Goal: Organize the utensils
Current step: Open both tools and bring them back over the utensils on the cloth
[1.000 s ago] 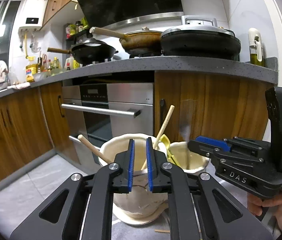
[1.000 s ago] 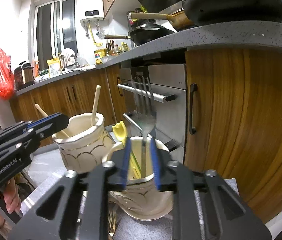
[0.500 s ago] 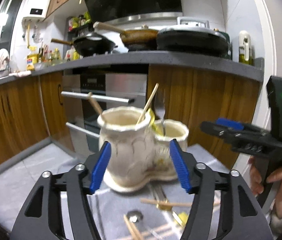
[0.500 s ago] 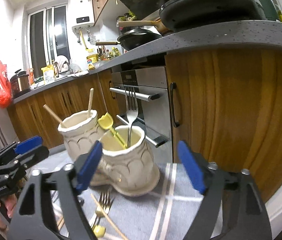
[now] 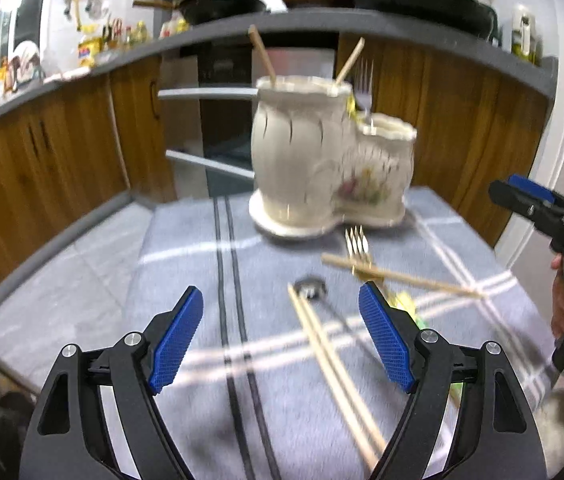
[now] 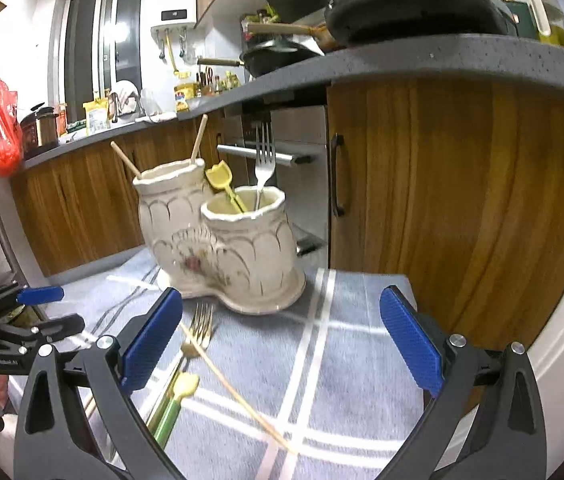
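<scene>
Now between placements: left gripper (image 5: 282, 344) and right gripper (image 6: 279, 344) both spread wide, just opened, nothing between the pads. Still loose on the grey cloth (image 5: 185, 264): paired chopsticks (image 5: 334, 372), a gold fork (image 6: 197, 328), a single chopstick (image 6: 241, 392), near the ceramic holder (image 6: 225, 240). Next, probably lowering over the chopsticks and closing. Hard to identify: a small dark blurred thing (image 5: 310, 287).

Bare striped cloth (image 5: 185, 248) lies open at the left. Chopsticks (image 5: 334, 364) and a fork (image 5: 358, 248) (crossed by another stick) clutter the ground before the ceramic holder (image 5: 322, 160)
</scene>
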The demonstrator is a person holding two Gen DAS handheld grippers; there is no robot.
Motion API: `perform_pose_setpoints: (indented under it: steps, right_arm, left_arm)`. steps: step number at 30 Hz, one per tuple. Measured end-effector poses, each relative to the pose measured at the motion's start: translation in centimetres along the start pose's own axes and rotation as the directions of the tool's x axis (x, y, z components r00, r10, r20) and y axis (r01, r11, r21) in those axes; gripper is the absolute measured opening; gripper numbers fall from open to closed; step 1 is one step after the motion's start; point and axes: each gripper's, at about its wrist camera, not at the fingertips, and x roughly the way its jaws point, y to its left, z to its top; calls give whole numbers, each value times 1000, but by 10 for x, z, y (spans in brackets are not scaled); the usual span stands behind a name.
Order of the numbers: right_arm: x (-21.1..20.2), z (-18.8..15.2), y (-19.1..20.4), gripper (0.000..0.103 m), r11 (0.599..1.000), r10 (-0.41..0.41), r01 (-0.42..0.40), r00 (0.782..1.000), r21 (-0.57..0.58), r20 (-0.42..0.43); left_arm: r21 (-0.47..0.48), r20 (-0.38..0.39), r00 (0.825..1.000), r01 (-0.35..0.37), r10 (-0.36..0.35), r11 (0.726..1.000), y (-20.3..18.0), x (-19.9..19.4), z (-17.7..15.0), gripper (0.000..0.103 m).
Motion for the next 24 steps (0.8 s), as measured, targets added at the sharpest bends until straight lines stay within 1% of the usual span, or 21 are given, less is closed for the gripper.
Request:
perform_pose_setpoints:
  steps: [4, 7, 8, 10, 13, 15, 17, 19, 22, 24]
  right_arm:
    - [-4, -10, -3, 97, 1000, 10, -10, 1000, 12, -24]
    - [-5, -15, -4, 97, 1000, 9, -8, 999, 20, -41]
    - [-5, -16, -3, 97, 1000, 10, -9, 999, 22, -44]
    - [-6, -18, -2, 97, 1000, 6, -5, 999, 18, -49]
    - [-6, -20, 3, 97, 1000, -1, 1, 999, 0, -47]
    - [-7, -21, 7, 97, 1000, 0, -1, 999, -16, -43]
    - [-9, -22, 10, 97, 999, -4, 3, 999, -34, -36]
    - [-11, -22, 11, 97, 999, -12, 11, 1000, -49, -28]
    - [-14, -23, 10, 97, 999, -9, 8, 1000, -48, -25]
    - [-15, -22, 10, 97, 999, -5, 4, 1000, -45, -22]
  left_arm:
    - [8, -52, 999, -16, 16, 1000, -2, 1, -13, 80]
    - [6, -101, 995, -10, 11, 1000, -4, 3, -21, 79]
    - [6, -113, 994, -11, 12, 1000, -5, 5, -22, 74]
    - [4, -149, 989, -9, 10, 1000, -9, 6, -26, 68]
    - [-2, -181, 984, -11, 10, 1000, -13, 7, -31, 58]
    - [-3, -194, 981, -10, 9, 1000, -15, 7, -32, 55]
    - [8, -211, 977, -13, 14, 1000, -20, 7, -33, 49]
    - [20, -229, 973, -14, 18, 1000, -25, 9, -34, 45]
    - [30, -242, 969, -30, 37, 999, -29, 11, -33, 37]
    - [32, -257, 966, -32, 39, 999, -29, 14, -31, 34]
